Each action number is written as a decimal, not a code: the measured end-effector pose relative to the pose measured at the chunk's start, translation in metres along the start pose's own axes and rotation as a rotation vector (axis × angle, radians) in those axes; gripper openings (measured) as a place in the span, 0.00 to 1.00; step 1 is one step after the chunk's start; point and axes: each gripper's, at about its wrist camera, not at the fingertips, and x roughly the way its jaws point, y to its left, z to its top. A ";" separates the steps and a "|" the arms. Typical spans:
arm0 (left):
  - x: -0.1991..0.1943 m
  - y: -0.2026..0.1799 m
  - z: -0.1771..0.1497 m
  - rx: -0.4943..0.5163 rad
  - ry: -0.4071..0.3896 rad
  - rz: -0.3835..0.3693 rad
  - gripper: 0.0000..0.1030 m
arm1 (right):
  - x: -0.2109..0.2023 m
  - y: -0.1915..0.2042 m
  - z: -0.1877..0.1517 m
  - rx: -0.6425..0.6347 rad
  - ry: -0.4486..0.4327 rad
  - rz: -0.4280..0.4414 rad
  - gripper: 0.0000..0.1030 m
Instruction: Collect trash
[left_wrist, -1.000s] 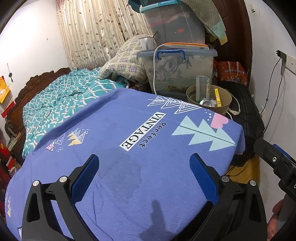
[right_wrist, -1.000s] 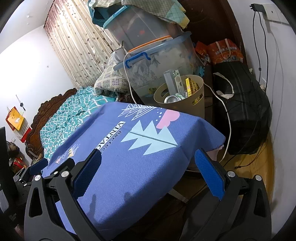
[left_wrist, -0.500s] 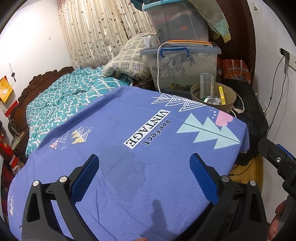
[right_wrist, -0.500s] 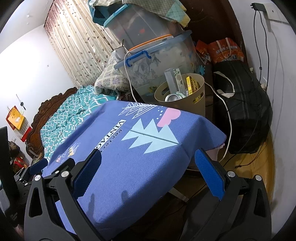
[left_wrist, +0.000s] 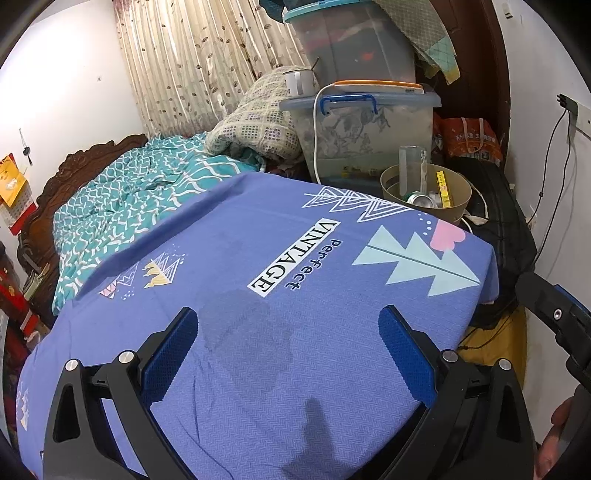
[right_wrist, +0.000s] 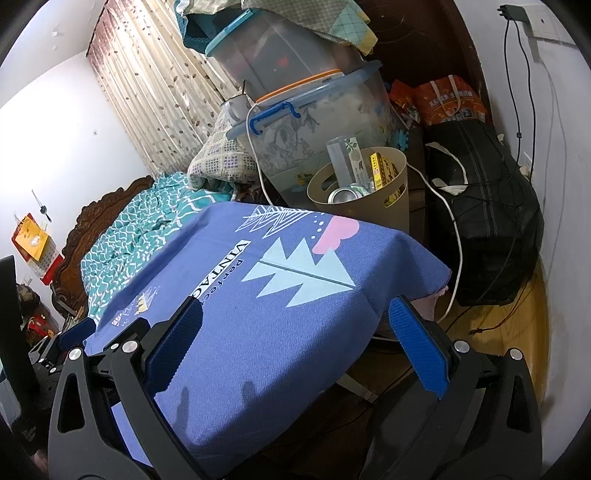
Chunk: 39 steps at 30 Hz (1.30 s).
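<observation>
Both grippers hang over a table (left_wrist: 280, 258) draped in a blue-violet cloth printed with pale trees, a pink cloud and the words "Perfect VINTAGE". The left gripper (left_wrist: 288, 350) fills the bottom of its view, its blue-padded fingers (left_wrist: 170, 354) spread wide apart with nothing between them but cloth, where a darker damp-looking patch (left_wrist: 243, 321) lies just ahead of them. The right gripper (right_wrist: 295, 343) sits low in its own frame, its fingers (right_wrist: 417, 343) likewise wide apart and empty, one over the cloth and the other past the table's right edge above the wooden floor (right_wrist: 517, 325). The trash is already gathered in a beige bin (right_wrist: 391, 206) standing just beyond the far right corner of the table, right of centre in both views: a dented silver can (right_wrist: 343, 194), a yellow carton (right_wrist: 380, 166), a clear plastic tube (left_wrist: 408, 166) and a slim white box stand or lie inside it. No loose rubbish shows on the cloth. Behind the bin a clear storage box with a blue handle (left_wrist: 365, 133) carries a second tub, and a white cable (right_wrist: 454, 236) trails down past the bin. A black bag (right_wrist: 491, 229) lies at the right by the wall, and a bed with a teal quilt (left_wrist: 125, 199) stretches along the left, under patterned curtains (left_wrist: 192, 62). Part of the right gripper and a hand (left_wrist: 554, 439) show at the left view's lower right edge.
</observation>
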 end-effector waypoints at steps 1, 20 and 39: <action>0.000 0.000 0.000 -0.001 0.003 -0.004 0.92 | 0.000 -0.001 0.001 -0.001 0.001 0.000 0.97; 0.002 -0.001 -0.001 -0.007 0.021 0.032 0.92 | -0.001 -0.001 0.001 0.003 0.001 0.000 0.97; 0.004 0.000 -0.001 -0.012 0.029 0.059 0.92 | -0.002 -0.001 0.002 0.005 0.000 0.003 0.97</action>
